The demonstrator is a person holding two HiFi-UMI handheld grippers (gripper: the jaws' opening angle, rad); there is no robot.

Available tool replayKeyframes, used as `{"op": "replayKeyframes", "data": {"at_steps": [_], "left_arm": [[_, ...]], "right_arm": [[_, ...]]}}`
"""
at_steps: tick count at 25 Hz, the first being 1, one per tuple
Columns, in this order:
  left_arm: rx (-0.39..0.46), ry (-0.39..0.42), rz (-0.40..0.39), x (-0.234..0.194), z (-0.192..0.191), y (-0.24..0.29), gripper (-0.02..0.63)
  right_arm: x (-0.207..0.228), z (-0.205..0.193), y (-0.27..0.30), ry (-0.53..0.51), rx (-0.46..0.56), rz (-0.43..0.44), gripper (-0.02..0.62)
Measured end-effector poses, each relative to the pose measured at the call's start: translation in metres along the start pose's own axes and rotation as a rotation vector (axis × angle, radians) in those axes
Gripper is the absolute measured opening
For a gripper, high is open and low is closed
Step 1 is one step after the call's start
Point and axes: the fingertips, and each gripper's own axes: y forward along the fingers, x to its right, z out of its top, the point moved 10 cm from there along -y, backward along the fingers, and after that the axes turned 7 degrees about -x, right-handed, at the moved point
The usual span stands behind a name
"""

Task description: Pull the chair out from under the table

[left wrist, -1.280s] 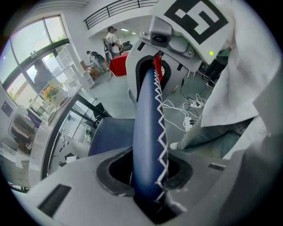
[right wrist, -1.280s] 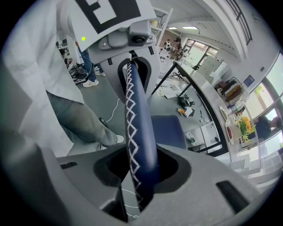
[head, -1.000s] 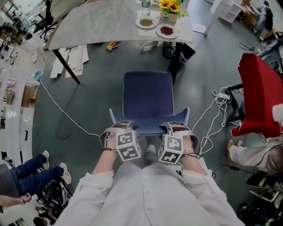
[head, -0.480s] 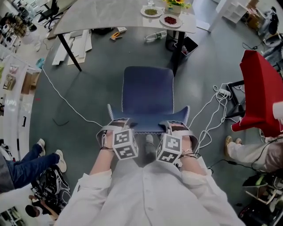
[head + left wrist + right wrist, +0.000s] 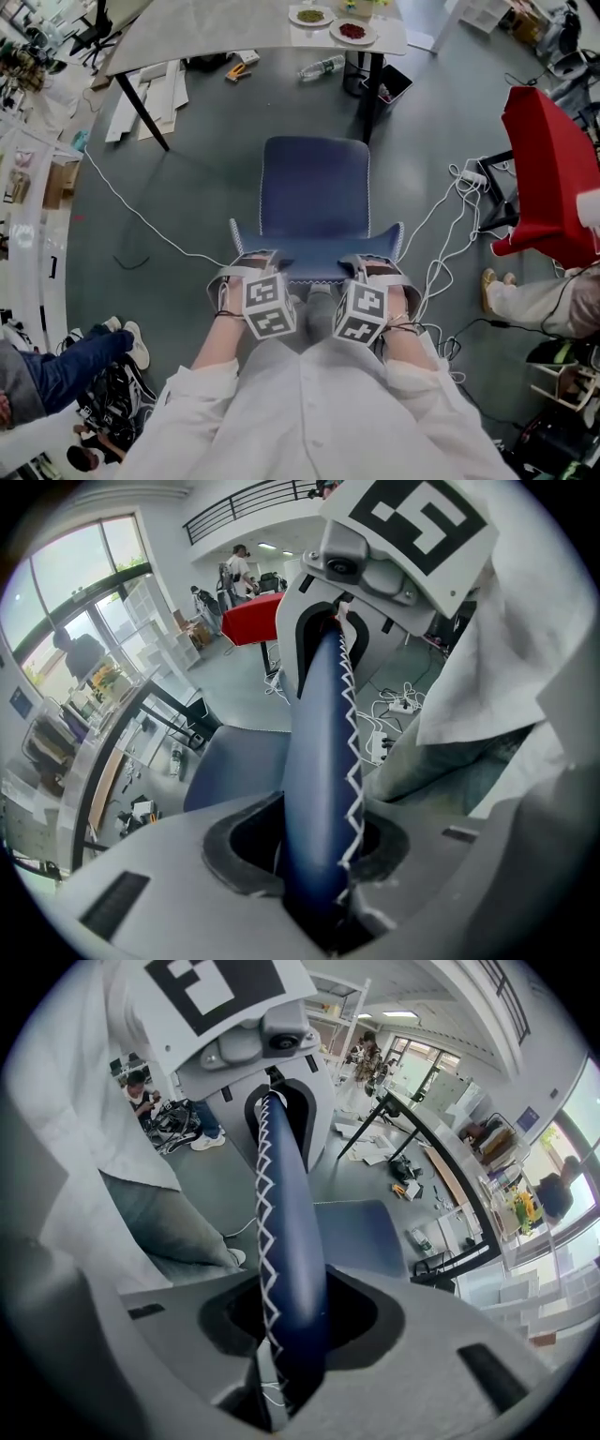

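Both forearms come forward and down out of white sleeves, side by side and roughly parallel, wrists bare. The left hand [image 5: 228,307] and right hand [image 5: 405,314] each wrap a tool so that it points steeply at the floor, marker cubes facing up at the head camera.

The left tongs [image 5: 251,266] are part closed on the top edge of the chair's backrest [image 5: 314,268], near its left corner. In the left gripper view the blue padded edge with white zigzag stitching runs up between the two jaws, which press on either face of it. The right tongs [image 5: 377,268] grip the same edge near its right corner (its own view shows the same stitched edge clamped between its jaws, and the left tongs further along it). The two tools sit level with each other, the backrest's middle stretch bare between them.

The chair [image 5: 314,197] stands on the grey floor directly ahead of the tongs, its blue seat stretching away from them. The counter [image 5: 225,28] lies well beyond the seat's far edge, with open floor between the two. Two plates [image 5: 310,15] rest at the counter's near right end. White cables [image 5: 450,234] trail across the floor to the right of the right tongs, and a red-covered piece of furniture [image 5: 548,178] stands further out on that side
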Motion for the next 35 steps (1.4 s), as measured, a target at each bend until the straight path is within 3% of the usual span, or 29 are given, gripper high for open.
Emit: {"op": "replayKeyframes", "data": {"at_steps": [17,35], "left_arm": [[-0.005,0.075,-0.064,0.053,-0.025,-0.015,0.129],[-0.043,0.049,-0.114,0.098,-0.026,-0.022,0.129]], "right_arm": [[-0.064,0.014,-0.012,0.08,-0.036,0.049,0.12],[-0.101,0.009,-0.022,0.06,-0.057,0.158,0.12]]}}
